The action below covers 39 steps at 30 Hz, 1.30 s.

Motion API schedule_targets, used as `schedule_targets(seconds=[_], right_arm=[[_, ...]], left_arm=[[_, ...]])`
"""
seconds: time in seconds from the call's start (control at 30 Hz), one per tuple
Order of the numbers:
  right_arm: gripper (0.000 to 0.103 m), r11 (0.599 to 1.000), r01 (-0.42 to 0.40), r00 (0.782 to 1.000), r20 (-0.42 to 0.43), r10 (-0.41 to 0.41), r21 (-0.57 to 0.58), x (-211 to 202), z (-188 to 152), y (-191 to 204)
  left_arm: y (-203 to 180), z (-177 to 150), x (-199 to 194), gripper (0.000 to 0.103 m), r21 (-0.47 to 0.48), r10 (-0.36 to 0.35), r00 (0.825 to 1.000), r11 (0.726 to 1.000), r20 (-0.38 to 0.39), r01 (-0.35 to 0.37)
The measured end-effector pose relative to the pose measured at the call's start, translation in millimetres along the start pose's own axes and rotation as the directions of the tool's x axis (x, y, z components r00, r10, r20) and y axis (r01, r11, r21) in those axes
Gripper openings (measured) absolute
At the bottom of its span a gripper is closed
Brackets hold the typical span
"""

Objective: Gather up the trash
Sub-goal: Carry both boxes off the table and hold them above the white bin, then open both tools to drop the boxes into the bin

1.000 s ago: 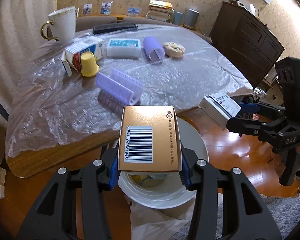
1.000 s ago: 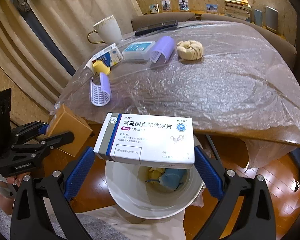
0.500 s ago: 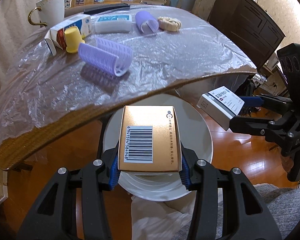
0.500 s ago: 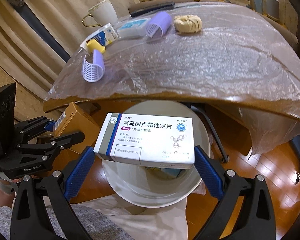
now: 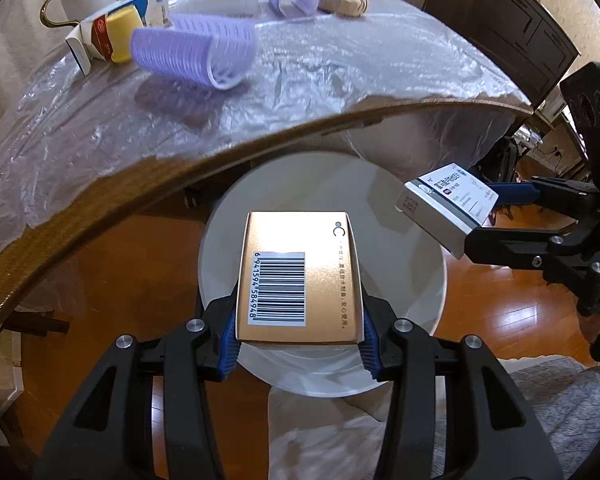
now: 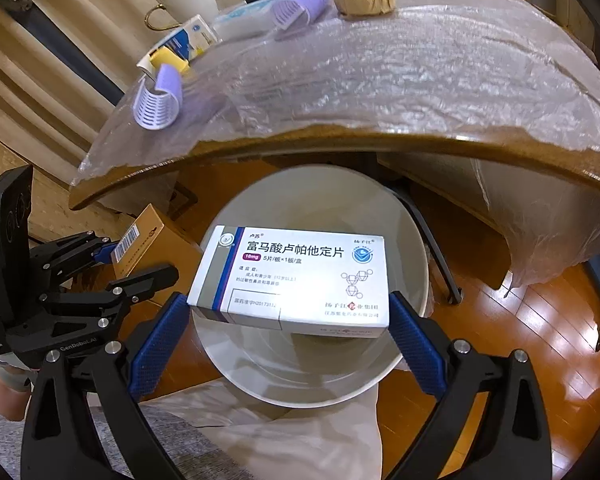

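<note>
Looking along the left gripper [image 5: 298, 332], its blue pads clamp a gold box [image 5: 298, 276] by its sides, barcode up, above the open white bin [image 5: 420, 300]. The table [image 5: 100, 184] edge overhangs the bin's far rim; wood floor lies bare on both sides.

From the right wrist, the right gripper [image 6: 288, 320] pinches a white medicine box [image 6: 296, 276] with blue print by its ends, level over the same bin [image 6: 412, 240]. Just left hangs the gold box [image 6: 156, 240], apart from it.
</note>
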State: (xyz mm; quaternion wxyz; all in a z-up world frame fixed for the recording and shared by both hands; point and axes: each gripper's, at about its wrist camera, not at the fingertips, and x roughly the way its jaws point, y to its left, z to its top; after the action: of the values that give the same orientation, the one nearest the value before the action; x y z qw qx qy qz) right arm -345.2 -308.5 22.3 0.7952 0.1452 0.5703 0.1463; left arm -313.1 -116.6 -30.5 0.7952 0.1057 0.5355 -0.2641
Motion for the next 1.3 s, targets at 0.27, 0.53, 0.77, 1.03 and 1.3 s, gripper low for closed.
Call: schedule_targets(seconds=[0.27, 0.53, 0.77, 1.03, 1.3], right_arm=[[0.096, 0.999, 0.040, 0.999, -0.015, -0.040, 0.000, 15.8, -3.6, -0.5], [0.096, 0.999, 0.038, 0.999, -0.021, -0.037, 0.031, 30.1, -3.0, -1.5], [0.096, 0.998, 0.058, 0.998, -0.025, -0.058, 0.017, 37.1, -2.5, 3.8], [0.096, 0.998, 0.069, 0.997, -0.028, -0.069, 0.011, 41.5, -1.1, 3.2], [0.096, 0.996, 0.089, 0.996, -0.027, -0.089, 0.000, 40.6, 0.6, 6.4]], left_arm=[[5.1, -0.6, 19.4, 0.048, -0.005, 0.027, 0.999, 1.000, -0.025, -0.027], [9.1, -2.5, 34.3, 0.048, -0.006, 0.045, 0.998, 0.999, -0.045, -0.045], [2.4, 0.2, 42.3, 0.048, 0.002, 0.054, 0.997, 0.999, -0.047, -0.054], [-3.7, 2.7, 51.1, 0.048, 0.019, 0.071, 0.996, 0.997, -0.052, -0.070], [-10.4, 5.5, 59.0, 0.048, 0.039, 0.077, 0.995, 0.996, -0.060, -0.075]])
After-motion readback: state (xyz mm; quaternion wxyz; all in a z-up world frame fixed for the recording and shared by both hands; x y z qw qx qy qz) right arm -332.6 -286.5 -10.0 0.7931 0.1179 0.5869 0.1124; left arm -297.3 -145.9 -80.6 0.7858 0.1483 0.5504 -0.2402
